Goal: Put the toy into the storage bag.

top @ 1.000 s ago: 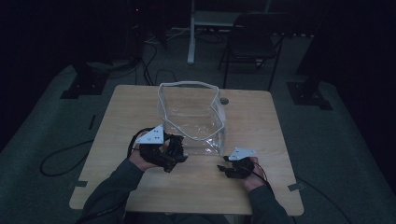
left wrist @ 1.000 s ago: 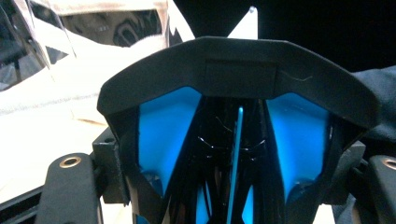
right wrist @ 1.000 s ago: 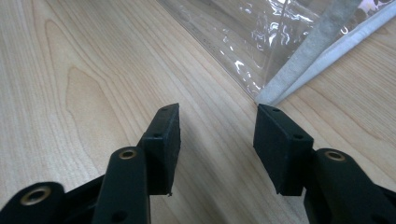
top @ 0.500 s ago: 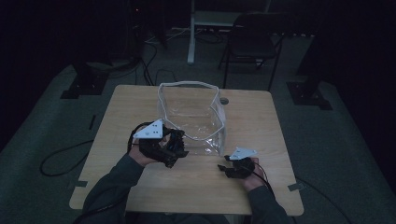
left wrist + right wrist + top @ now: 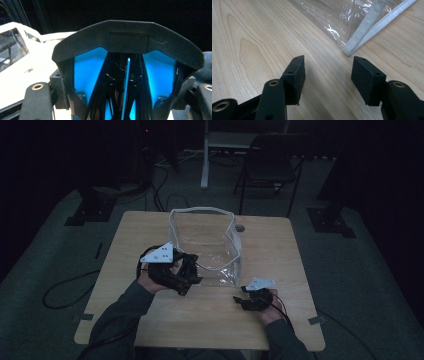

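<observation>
Left gripper (image 5: 186, 279) clamps a black and blue folded object (image 5: 127, 75) at 9 o'clock of the clear plastic bag (image 5: 207, 245). Right gripper (image 5: 327, 75), jaws apart, hovers over the light wooden tabletop (image 5: 249, 37).

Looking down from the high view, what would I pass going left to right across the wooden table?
The left tool, a black handheld device with a grey plate, in the person's left hand → the clear plastic bag with white trim, standing open → the right tool, black as well, in the right hand.
</observation>
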